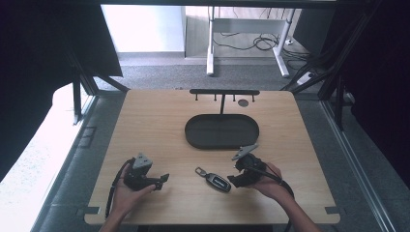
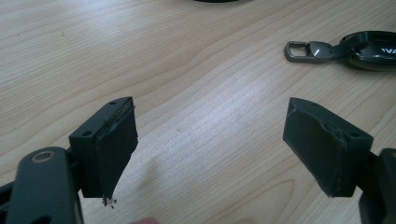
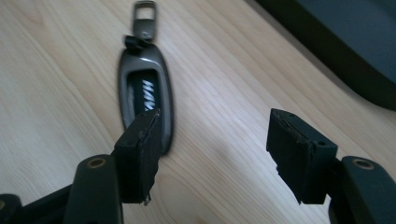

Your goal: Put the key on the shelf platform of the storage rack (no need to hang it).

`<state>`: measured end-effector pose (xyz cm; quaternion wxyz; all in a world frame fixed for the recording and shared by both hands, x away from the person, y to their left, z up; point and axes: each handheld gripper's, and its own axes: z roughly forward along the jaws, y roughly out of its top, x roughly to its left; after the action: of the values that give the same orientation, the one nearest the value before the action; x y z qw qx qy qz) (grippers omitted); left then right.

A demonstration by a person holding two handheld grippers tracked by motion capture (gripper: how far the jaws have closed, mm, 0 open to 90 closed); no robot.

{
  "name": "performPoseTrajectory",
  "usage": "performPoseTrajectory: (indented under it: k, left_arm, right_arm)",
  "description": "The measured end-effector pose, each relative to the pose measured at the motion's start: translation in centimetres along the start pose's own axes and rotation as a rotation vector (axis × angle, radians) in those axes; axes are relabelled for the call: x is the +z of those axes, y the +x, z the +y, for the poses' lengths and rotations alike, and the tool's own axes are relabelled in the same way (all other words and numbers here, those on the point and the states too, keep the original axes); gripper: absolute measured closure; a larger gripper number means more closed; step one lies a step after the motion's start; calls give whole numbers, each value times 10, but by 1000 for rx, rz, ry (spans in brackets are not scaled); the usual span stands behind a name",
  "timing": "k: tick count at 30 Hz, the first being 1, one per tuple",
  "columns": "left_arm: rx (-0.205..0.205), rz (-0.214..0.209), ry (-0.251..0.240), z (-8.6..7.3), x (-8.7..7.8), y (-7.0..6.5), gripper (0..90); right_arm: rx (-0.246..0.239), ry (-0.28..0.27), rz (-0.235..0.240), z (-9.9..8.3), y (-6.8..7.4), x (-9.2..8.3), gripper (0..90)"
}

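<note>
A dark oval key fob [image 1: 215,181] with a metal loop lies flat on the wooden table [image 1: 145,121], near the front, between my two grippers. My right gripper [image 1: 233,180] is held just to its right, open, with nothing between the jaws. In the right gripper view the key fob [image 3: 144,88] lies beside the left jaw, its loop pointing away. My left gripper [image 1: 163,180] rests farther left, open and empty. Up at the right of the left gripper view lies the key fob [image 2: 359,46], well beyond the jaws.
A black oval tray [image 1: 222,131] sits mid-table behind the fob, with a black rack of small hooks [image 1: 224,92] standing at its far edge. The tray's rim [image 3: 336,51] crosses the upper right corner of the right gripper view.
</note>
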<state>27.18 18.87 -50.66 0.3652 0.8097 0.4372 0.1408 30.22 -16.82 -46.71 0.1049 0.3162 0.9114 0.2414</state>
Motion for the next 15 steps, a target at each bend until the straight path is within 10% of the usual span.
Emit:
performPoseTrajectory:
  k: [15]
  left_arm:
    - [1, 3, 9, -2, 1, 0, 179]
  right_arm:
    - [-90, 76, 44, 25, 25, 31, 366]
